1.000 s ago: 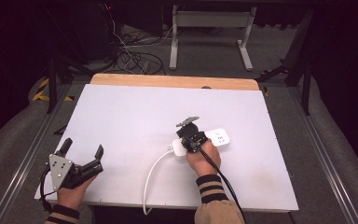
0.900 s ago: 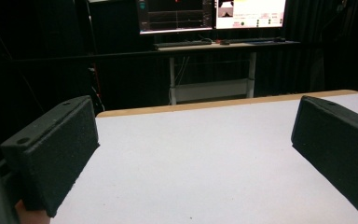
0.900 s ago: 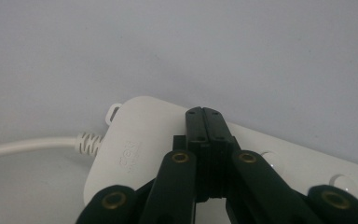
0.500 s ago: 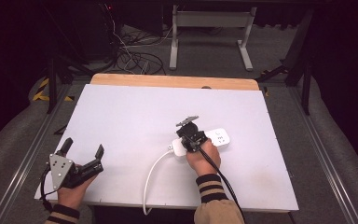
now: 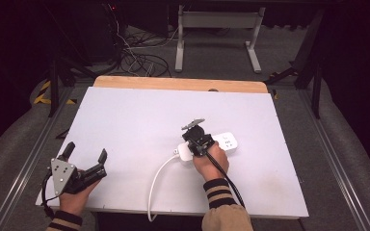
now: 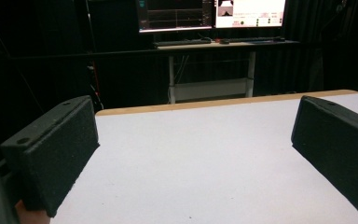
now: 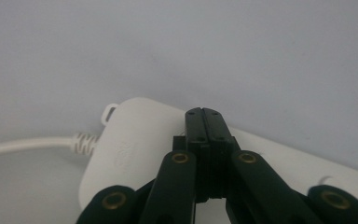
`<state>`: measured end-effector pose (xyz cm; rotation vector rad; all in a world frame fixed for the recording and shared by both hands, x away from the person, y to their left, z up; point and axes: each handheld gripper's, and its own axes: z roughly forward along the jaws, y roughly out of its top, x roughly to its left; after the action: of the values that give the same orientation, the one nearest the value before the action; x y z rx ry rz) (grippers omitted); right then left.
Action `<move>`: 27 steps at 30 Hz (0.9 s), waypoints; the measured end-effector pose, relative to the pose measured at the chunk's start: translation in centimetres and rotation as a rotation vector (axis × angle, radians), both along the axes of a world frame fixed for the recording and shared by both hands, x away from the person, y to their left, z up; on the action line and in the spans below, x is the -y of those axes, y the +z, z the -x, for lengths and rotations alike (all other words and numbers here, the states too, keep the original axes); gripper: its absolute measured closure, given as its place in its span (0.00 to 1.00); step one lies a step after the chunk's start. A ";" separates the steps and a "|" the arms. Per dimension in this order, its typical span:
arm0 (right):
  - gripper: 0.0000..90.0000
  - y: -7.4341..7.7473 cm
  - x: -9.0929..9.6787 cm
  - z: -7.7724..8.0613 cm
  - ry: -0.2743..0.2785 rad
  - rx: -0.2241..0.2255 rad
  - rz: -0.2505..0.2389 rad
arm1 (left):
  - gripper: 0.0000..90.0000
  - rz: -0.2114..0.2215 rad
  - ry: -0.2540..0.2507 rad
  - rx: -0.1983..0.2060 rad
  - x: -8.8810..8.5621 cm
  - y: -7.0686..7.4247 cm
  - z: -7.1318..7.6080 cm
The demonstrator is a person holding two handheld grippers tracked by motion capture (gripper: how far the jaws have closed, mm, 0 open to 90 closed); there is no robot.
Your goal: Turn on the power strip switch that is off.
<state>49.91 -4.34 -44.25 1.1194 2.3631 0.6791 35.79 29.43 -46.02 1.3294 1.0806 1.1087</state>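
A dark room with monitors and a desk at the back surrounds a white-topped bench [image 5: 139, 120] with a wooden far edge. The only loose thing on it is a white power strip [image 5: 227, 141], lying flat directly under the right tongs [image 5: 197, 139], its white cable [image 5: 156, 180] curving away from the strip's end toward the person's edge of the bench.

The strip looks like a rigid plastic shell, light, smooth and likely a bit slippery; I judge it would slide rather than tip when pushed. Its long sides offer the surest hold, while the cable is limp and would drag behind.

The right tongs [image 7: 203, 122] are pressed together with nothing between them, their tip resting on or just above the strip's top face near the cable end; contact cannot be told for certain. The right hand [image 5: 212, 161] tips them steeply downward. Well off to the left, near the bench's front corner, the left tongs [image 5: 84, 159] are spread wide and empty, held low and roughly level, pointing across the bare top.
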 end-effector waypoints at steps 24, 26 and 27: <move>1.00 7.1 15.8 6.6 0.018 0.541 -0.511 | 0.01 -0.002 0.013 0.015 0.0 0.0 0.1; 1.00 6.4 17.7 8.2 -0.005 0.588 -0.523 | 0.01 -0.002 0.011 0.012 0.0 0.0 0.1; 1.00 5.2 19.6 9.8 -0.032 0.618 -0.547 | 0.01 -0.002 0.013 0.013 0.1 0.0 0.1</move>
<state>40.07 -23.94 -39.04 0.9518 1.6689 1.4731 35.70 29.37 -45.97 1.3167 1.0798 1.1274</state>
